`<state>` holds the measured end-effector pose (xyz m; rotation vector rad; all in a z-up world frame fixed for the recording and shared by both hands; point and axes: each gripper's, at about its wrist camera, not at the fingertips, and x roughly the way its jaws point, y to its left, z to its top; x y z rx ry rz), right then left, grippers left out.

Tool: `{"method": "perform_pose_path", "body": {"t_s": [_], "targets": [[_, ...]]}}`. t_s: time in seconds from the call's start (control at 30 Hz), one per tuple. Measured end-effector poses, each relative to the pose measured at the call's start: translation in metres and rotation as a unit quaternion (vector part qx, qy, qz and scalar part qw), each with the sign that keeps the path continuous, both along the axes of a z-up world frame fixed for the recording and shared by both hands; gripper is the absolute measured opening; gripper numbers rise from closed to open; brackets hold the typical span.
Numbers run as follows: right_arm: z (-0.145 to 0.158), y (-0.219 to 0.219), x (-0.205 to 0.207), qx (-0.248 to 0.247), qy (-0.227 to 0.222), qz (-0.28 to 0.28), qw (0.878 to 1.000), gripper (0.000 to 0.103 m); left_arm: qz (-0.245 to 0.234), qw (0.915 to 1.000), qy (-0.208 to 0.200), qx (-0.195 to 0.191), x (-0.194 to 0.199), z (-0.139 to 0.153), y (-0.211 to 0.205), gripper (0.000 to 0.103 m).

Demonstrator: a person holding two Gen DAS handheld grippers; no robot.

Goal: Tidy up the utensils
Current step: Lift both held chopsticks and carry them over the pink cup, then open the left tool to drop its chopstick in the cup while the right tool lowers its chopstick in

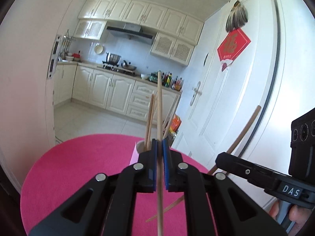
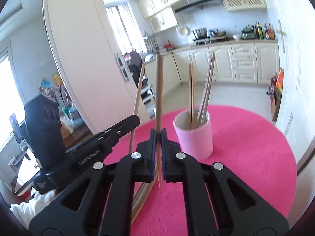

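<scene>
A pink cup (image 2: 194, 135) stands upright on a round pink table (image 2: 246, 147) and holds several chopsticks (image 2: 204, 98). My left gripper (image 1: 159, 143) is shut on a wooden chopstick (image 1: 159, 108), held upright just in front of the cup (image 1: 135, 152). My right gripper (image 2: 158, 133) is shut on another wooden chopstick (image 2: 159, 90), upright, left of the cup. The right gripper's chopstick also shows in the left wrist view (image 1: 244, 129). The left gripper's chopstick also shows in the right wrist view (image 2: 137, 98).
Several loose chopsticks (image 2: 143, 192) lie on the table below my right gripper; some show in the left wrist view (image 1: 171, 208). A white door (image 1: 226, 98) stands right of the table. Kitchen cabinets (image 1: 110, 86) lie beyond the tiled floor.
</scene>
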<state>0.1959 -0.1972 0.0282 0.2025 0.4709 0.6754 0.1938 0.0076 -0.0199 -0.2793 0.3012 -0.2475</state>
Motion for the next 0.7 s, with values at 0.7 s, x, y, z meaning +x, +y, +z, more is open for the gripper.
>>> {"method": "perform_pose_path", "body": {"t_s": [0.7], "targets": [[0.028,-0.019,0.075,0.038,-0.111,-0.064,0.991,0.005,0.072,0.9852,-0.153,0.027,0.103,0.024,-0.031,0.006]]}}
